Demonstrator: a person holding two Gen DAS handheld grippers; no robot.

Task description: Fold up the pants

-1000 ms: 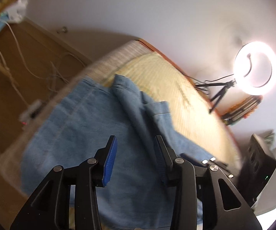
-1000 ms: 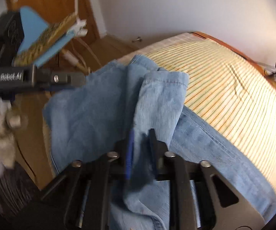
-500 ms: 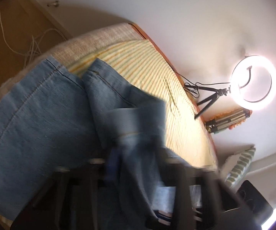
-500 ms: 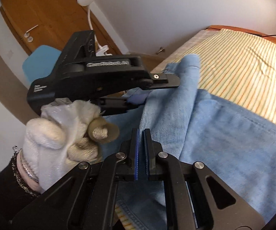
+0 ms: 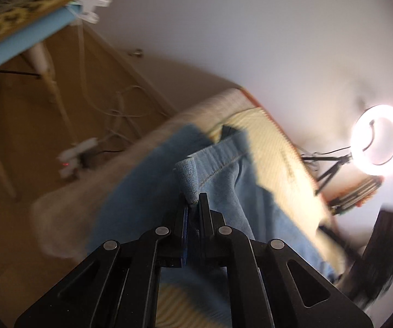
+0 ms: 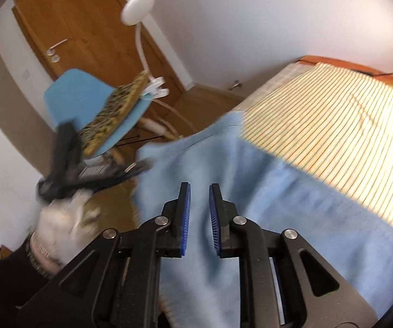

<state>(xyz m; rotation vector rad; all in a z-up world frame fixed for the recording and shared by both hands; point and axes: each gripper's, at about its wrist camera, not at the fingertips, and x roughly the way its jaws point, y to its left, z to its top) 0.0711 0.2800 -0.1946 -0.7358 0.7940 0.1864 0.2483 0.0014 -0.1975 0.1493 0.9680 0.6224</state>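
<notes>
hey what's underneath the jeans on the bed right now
The jeans lie on a yellow striped sheet covering the bed. The sheet shows beside and below the denim; whatever is directly beneath the fabric is hidden. The left tool pinches a fold.

Light blue denim pants [image 5: 223, 180] lie spread across a striped bed, partly blurred. One hemmed edge is bunched up off the rest

Motion blur, glaring ring light [image 5: 378, 140]
</notes>
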